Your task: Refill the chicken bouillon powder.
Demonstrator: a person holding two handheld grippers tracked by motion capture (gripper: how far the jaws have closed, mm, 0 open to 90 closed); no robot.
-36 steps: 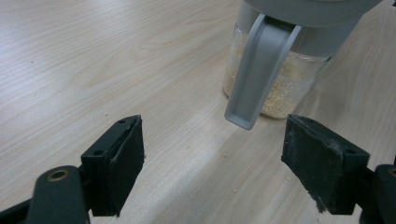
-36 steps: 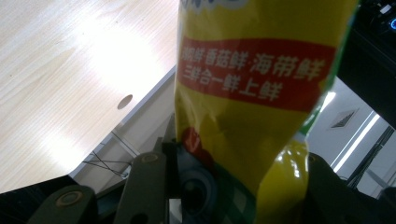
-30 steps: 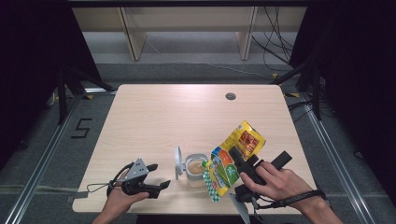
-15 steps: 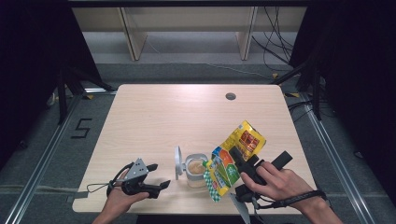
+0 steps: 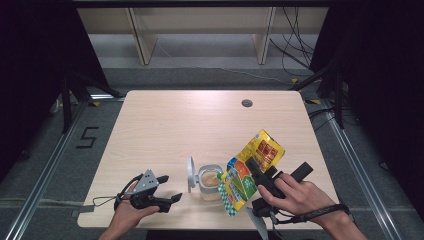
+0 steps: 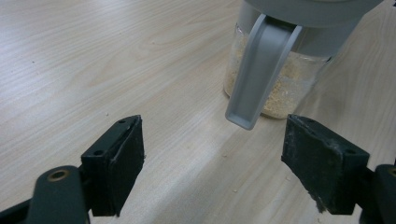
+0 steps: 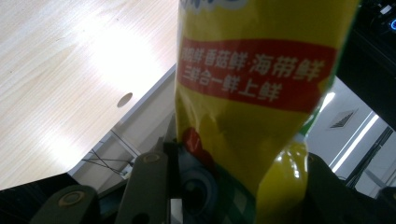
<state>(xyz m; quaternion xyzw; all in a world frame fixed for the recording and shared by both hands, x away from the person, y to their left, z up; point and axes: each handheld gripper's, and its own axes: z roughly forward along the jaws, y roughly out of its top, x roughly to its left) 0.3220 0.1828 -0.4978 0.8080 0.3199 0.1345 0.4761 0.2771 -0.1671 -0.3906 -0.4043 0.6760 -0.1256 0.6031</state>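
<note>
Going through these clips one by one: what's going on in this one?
A person is pouring from a yellow bag into a small open jar near the table's front edge. The right tool grips the bag, tilted mouth-down over the jar, whose hinged lid stands up. The jar holds pale granules. The left tool rests open on the table beside it, holding nothing.

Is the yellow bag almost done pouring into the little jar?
Done: the jar stands open, its lid flipped up, with crumbly powder inside. In hand: the right gripper clamps the bag, tipped over the jar. Left: finishing and closing the lid; the left gripper waits open.
</note>
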